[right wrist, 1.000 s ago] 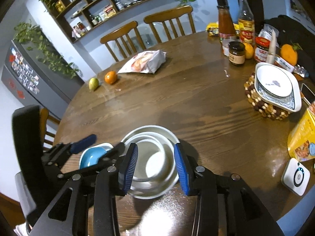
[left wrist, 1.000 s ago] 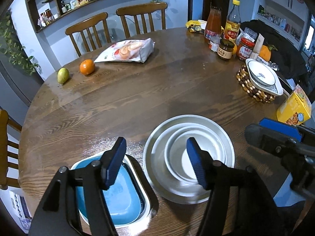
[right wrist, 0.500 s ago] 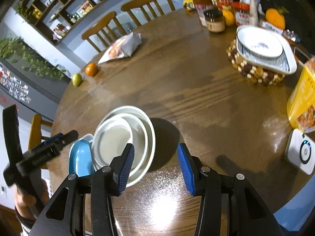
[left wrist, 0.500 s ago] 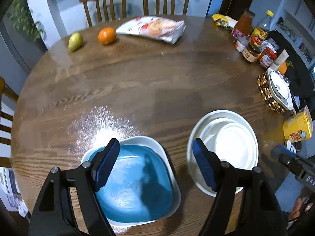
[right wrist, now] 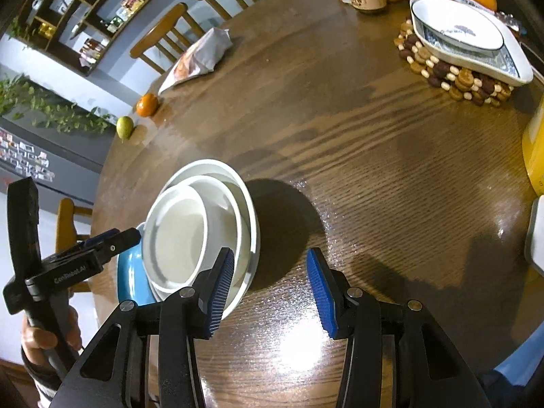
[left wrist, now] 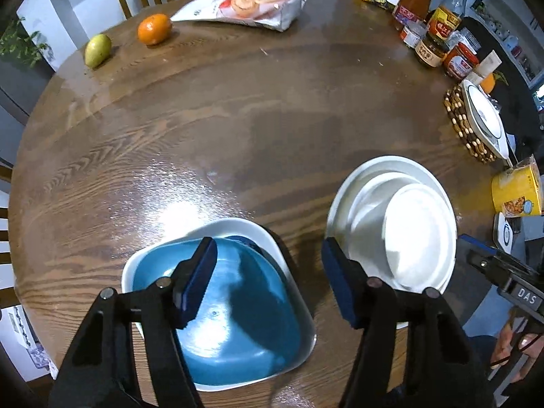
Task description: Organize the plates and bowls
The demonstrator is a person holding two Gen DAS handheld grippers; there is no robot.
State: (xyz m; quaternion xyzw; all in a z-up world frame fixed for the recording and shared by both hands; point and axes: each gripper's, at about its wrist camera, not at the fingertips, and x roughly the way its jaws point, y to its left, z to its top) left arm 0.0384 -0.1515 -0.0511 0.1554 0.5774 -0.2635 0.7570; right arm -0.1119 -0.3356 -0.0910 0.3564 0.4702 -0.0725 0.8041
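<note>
- Left wrist view: left gripper (left wrist: 268, 277) poised over the right rim of the blue dish (left wrist: 234, 319), jaws apart and just narrowed, rim between them but not pinched.
- Blue dish nested in a white tray (left wrist: 238, 226) at the near table (left wrist: 238, 108) edge; long axis roughly along the line of approach.
- White stack (left wrist: 391, 224) just right of the tray: small bowl inside a mid bowl on a wide plate.
- Right wrist view: right gripper (right wrist: 270, 292) beside the stack's near right rim, jaws apart, bare wood between them.
- Left hand nearer the blue dish, right nearer the stack; probably a rim grasp next.
- Patterned dish (right wrist: 465, 34) on a beaded trivet (right wrist: 442, 71), well apart at far right.
</note>
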